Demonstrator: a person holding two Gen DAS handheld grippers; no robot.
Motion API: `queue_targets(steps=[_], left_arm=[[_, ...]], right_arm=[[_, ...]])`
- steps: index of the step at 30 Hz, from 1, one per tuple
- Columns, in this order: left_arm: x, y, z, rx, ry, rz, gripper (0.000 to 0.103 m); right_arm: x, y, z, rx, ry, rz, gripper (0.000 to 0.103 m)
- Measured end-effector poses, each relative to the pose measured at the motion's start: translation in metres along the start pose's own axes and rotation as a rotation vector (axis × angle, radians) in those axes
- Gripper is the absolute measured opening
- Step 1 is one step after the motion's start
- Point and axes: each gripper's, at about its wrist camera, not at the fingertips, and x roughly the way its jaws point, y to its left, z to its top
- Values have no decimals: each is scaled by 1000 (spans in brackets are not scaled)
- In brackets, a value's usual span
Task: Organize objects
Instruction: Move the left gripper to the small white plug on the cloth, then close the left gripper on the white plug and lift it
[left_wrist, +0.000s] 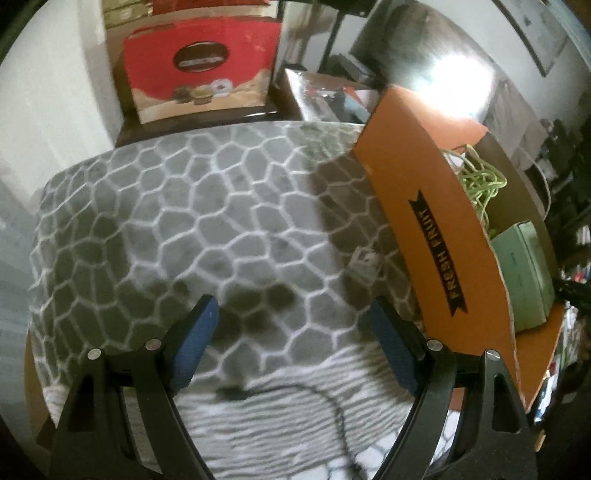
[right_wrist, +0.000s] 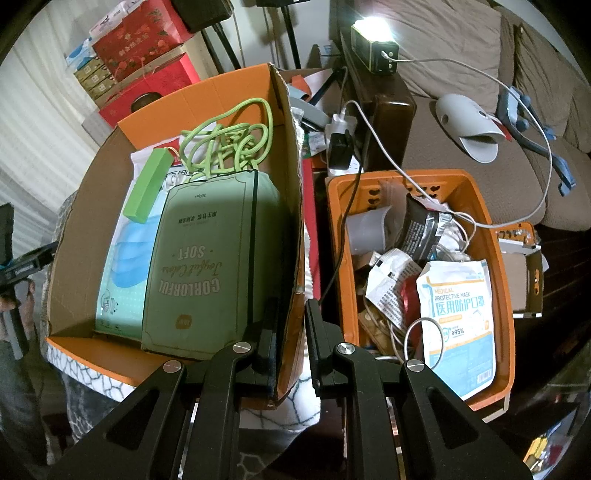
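Pinching box wall (right_wrist: 291, 221), R tool (right_wrist: 291, 332)

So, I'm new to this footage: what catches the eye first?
The orange cardboard box, its side wall clamped in the right gripper, holds a green tissue pack and tangled green cord. Right of it sits a cluttered orange basket. The left gripper hangs open over a grey blanket.

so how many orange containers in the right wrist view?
2: the orange cardboard box on the left, its near wall clamped by the right gripper, and the orange plastic basket beside it on the right.
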Motion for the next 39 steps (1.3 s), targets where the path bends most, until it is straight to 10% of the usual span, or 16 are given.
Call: queue_targets(steps=[14, 28, 32, 39], left_arm=[[35, -31, 19, 125, -2, -61, 76], [54, -46, 12, 263, -24, -60, 48], [52, -48, 10, 282, -40, -54, 23], [41, -39, 11, 242, -48, -57, 23]], right_arm=[[0, 0, 0, 0, 1, -1, 14], [3, -1, 0, 5, 4, 1, 14], [4, -2, -1, 5, 3, 2, 14], [4, -1, -1, 6, 3, 3, 14]])
